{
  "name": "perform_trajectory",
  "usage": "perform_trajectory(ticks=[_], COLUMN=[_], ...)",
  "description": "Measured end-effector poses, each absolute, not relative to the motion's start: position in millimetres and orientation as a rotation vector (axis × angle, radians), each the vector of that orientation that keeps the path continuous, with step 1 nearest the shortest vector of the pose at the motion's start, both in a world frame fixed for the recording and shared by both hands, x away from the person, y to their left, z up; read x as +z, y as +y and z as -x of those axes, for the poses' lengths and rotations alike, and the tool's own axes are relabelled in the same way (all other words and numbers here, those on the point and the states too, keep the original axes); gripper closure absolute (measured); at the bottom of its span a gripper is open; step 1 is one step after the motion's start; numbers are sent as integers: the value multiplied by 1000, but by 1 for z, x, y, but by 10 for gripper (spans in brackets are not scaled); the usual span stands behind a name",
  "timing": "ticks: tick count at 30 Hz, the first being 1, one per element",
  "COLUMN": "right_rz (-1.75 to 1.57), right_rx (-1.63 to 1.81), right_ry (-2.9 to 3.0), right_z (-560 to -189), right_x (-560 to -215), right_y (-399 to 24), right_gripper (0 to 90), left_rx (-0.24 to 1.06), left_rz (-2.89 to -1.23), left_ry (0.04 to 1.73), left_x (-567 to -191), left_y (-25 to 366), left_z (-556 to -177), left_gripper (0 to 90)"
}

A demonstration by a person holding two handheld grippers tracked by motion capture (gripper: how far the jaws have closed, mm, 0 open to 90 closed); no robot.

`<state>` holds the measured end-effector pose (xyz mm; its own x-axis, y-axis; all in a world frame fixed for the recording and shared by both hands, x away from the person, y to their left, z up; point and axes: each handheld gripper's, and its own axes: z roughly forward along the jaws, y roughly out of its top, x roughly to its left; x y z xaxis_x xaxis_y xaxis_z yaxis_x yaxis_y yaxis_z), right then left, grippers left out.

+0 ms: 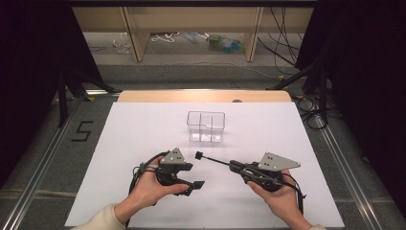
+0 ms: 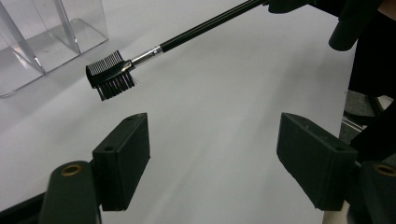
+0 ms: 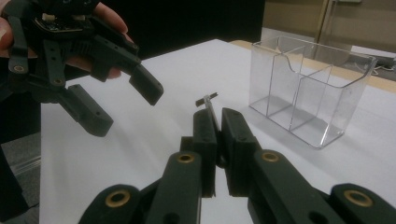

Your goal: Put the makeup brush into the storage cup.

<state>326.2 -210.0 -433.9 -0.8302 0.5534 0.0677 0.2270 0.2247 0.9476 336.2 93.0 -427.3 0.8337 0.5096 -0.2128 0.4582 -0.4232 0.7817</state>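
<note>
Brush (image 1: 210,160) is seen in the high view clamped by its handle in the right gripper (image 1: 235,166), its head held above the white table (image 1: 143,129) near the clear box (image 1: 206,127); the left gripper (image 1: 191,176) is held open and empty. In the left gripper view, the brush head is seen beyond the parted jaws. In the right gripper view, the jaws are closed on the handle.

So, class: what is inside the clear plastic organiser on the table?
The clear organiser looks empty: through its see-through walls and dividers only the white table shows. The brow brush is outside it, held by the right gripper. Nothing is hidden in any compartment.
</note>
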Motion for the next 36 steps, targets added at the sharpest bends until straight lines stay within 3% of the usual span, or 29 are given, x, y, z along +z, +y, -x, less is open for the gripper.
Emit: perform_trajectory(ticks=[28,36], right_rz=[-722,-729], right_rx=[1670,1702], right_ry=[2181,2153], right_z=[-332,-331], right_x=[-431,-424], right_y=[-203,-203], right_gripper=[854,854], left_rx=[78,56], left_rz=[-2074,-1969], left_ry=[696,744], left_x=[-426,-426], left_y=[93,96], left_z=[-336,-339], left_gripper=[259,262])
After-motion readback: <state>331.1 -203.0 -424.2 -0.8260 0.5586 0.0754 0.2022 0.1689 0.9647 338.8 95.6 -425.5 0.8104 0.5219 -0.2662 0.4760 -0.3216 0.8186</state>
